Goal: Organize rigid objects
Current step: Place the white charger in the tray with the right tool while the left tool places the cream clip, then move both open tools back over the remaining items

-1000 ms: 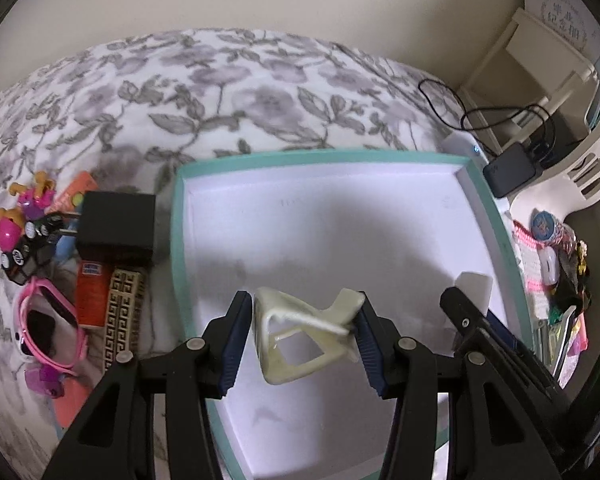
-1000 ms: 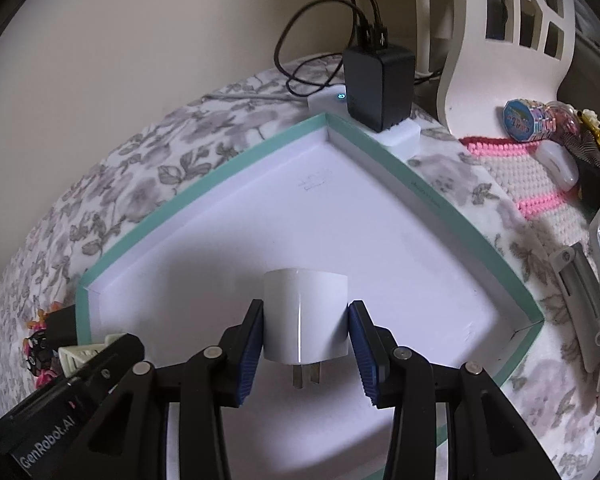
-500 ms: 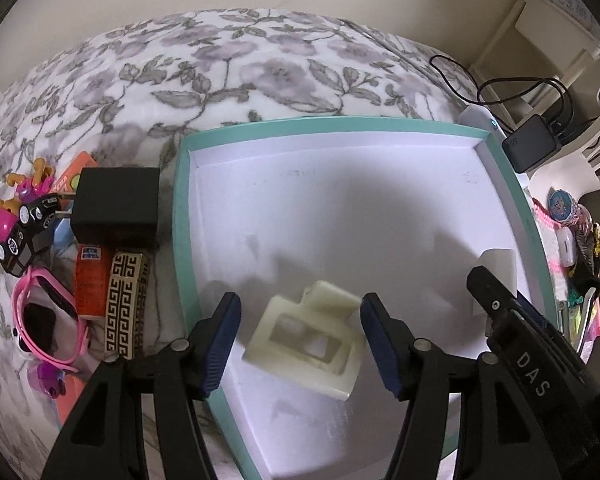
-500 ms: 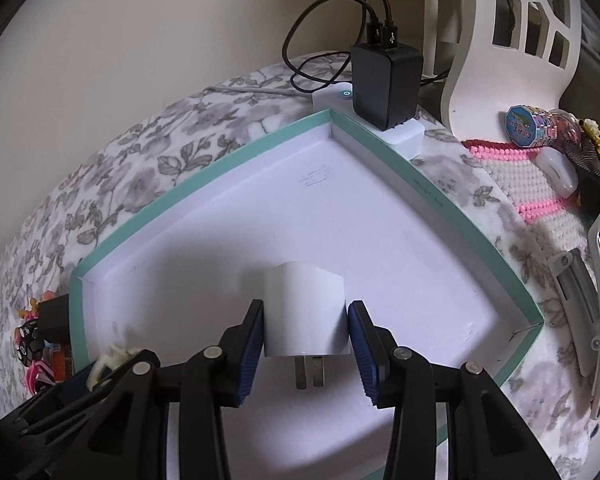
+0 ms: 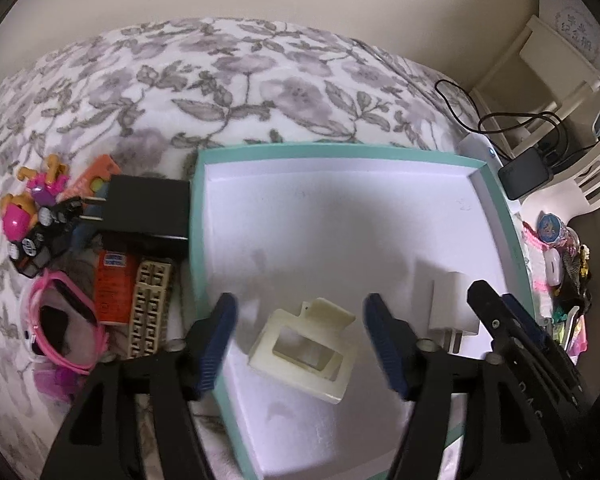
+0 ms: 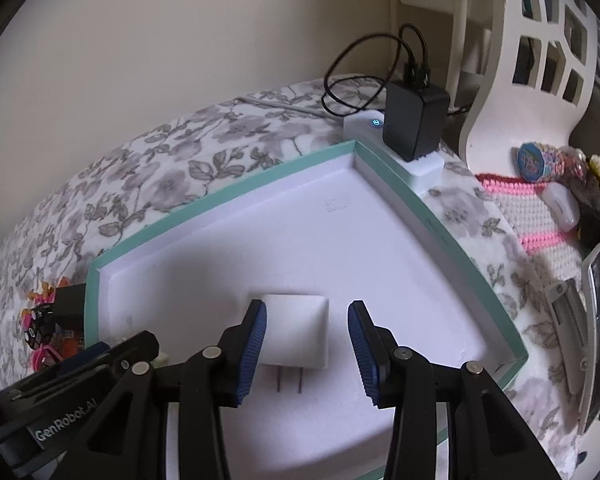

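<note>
While both jaws had gripped a second before, the left gripper point(image 5: 300, 344) now stood wide apart over the cream hair clip point(image 5: 303, 354), and the right gripper point(image 6: 306, 344) had released the white plug point(image 6: 294, 334); both lay inside the teal tray point(image 5: 194, 240).

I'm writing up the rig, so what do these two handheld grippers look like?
Both the left gripper and the right gripper are matte black plastic with triangular cut-outs, silver pivot screws and ribbed dark-blue pads on the jaws. The left one carries white GenRobot.AI lettering.
</note>
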`<state>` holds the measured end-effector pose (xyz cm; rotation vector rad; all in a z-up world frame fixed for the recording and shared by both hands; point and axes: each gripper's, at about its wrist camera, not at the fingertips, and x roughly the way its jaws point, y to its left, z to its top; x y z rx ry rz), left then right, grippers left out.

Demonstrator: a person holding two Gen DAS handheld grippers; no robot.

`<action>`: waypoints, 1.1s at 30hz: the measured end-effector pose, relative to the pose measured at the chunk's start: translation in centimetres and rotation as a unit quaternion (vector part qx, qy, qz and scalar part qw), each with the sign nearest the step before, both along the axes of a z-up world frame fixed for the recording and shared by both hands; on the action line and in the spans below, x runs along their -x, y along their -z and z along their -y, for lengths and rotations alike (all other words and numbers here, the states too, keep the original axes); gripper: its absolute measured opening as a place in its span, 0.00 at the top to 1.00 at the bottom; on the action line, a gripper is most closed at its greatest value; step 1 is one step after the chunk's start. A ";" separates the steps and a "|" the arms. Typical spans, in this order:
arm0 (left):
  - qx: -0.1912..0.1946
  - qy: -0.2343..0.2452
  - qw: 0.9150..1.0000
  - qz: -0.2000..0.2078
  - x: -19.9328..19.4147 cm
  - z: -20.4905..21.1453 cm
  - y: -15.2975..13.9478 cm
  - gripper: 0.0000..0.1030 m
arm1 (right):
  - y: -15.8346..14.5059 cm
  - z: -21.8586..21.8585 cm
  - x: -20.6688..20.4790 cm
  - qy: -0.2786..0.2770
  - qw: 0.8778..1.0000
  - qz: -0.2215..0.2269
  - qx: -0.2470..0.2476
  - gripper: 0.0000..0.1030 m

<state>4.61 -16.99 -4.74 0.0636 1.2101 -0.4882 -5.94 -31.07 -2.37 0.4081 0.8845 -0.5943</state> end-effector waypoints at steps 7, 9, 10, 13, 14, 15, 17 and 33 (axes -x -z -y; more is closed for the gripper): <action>0.027 -0.025 0.999 0.006 0.1 -1.4 -1.9 0.21 | -1.8 -0.1 1.0 0.009 0.999 0.031 0.018 0.44; 0.028 -0.037 0.999 0.013 0.0 -2.0 -2.4 0.19 | -2.1 -0.2 1.2 0.007 0.999 0.035 0.021 0.44; 0.028 -0.048 0.998 0.019 -0.1 -2.5 -2.8 0.16 | -2.2 -0.4 1.2 0.005 0.999 0.036 0.023 0.44; 0.030 -0.071 0.996 0.033 -0.3 -3.8 -3.5 0.14 | -2.2 -0.9 1.0 -0.006 0.999 0.032 0.030 0.41; 0.027 -0.082 0.995 0.041 -0.4 -4.5 -3.8 0.14 | -2.1 -1.1 1.0 -0.009 0.999 0.031 0.031 0.39; 0.025 -0.089 0.995 0.048 -0.5 -5.0 -4.0 0.14 | -1.9 -1.4 0.8 -0.016 0.999 0.030 0.030 0.33; 0.015 -0.108 0.992 0.064 -0.9 -6.2 -4.5 0.07 | -1.8 -1.7 0.7 -0.026 0.999 0.033 0.027 0.27; -0.014 -0.209 0.964 0.163 -1.5 -16.5 -8.7 0.04 | -3.5 -7.5 -0.7 -0.139 0.986 0.084 0.034 0.00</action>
